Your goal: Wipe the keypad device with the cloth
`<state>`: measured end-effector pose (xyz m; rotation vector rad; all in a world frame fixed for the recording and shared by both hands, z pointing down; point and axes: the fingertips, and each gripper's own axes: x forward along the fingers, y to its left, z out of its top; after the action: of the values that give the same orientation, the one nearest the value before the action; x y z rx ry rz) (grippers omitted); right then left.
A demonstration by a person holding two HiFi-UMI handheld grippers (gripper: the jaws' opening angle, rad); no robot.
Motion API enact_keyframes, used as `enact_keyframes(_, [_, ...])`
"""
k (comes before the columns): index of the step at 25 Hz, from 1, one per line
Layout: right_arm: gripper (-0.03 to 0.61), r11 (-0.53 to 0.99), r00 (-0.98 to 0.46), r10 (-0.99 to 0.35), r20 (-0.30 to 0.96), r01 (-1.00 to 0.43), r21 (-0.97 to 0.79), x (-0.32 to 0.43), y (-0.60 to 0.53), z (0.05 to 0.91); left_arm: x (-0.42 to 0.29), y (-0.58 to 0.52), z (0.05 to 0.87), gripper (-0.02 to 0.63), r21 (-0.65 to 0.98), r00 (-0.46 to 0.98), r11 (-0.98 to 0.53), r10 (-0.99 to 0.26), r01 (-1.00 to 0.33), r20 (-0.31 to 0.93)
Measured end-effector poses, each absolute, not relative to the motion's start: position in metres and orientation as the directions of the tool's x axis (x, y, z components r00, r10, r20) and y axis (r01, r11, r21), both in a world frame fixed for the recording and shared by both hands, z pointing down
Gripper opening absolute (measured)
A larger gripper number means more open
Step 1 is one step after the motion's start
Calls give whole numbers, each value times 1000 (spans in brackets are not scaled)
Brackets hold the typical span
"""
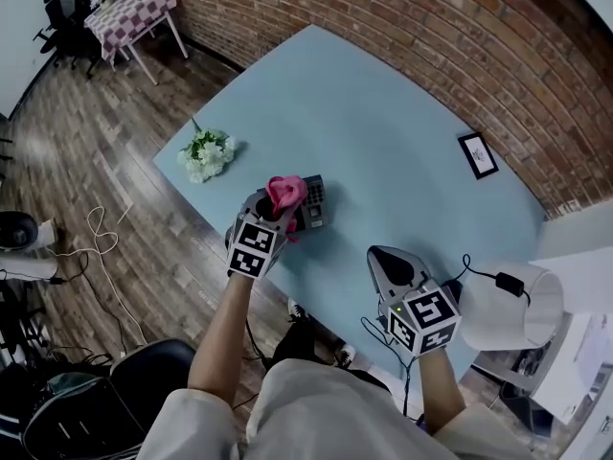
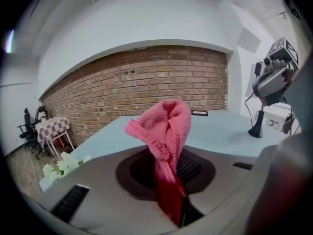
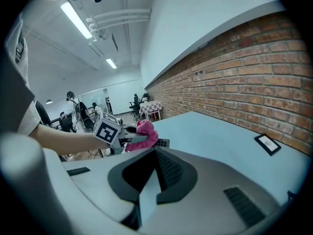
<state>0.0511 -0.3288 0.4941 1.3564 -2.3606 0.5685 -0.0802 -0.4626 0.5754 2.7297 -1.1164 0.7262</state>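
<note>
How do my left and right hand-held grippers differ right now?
The left hand-held gripper is shut on the pink terry cloth; the right hand-held gripper is shut on nothing. The left one is at the dark keypad device; the right one sits apart, near the front edge of the light blue table. Both are grey with marker cubes.

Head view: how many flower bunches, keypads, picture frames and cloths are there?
White flower bunch: 1
Dark grey keypad device: 1
Black-framed picture: 1
Pink terry cloth: 1
Total: 4
</note>
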Motion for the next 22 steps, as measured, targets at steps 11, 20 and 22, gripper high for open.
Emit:
enact_keyframes(11, [9, 429, -448, -730, 515, -888, -164, 62, -326, 505, -70, -463, 601, 104, -84, 625, -763, -583, -641, 519])
enact_keyframes(20, [9, 429, -451, -727, 518, -887, -171, 60, -325, 507, -71, -435, 632, 104, -61, 620, -784, -534, -618, 575])
enact_keyframes(22, [9, 429, -452, -727, 517, -887, -172, 59, -325, 507, -70, -429, 637, 104, -57, 619, -789, -523, -612, 586])
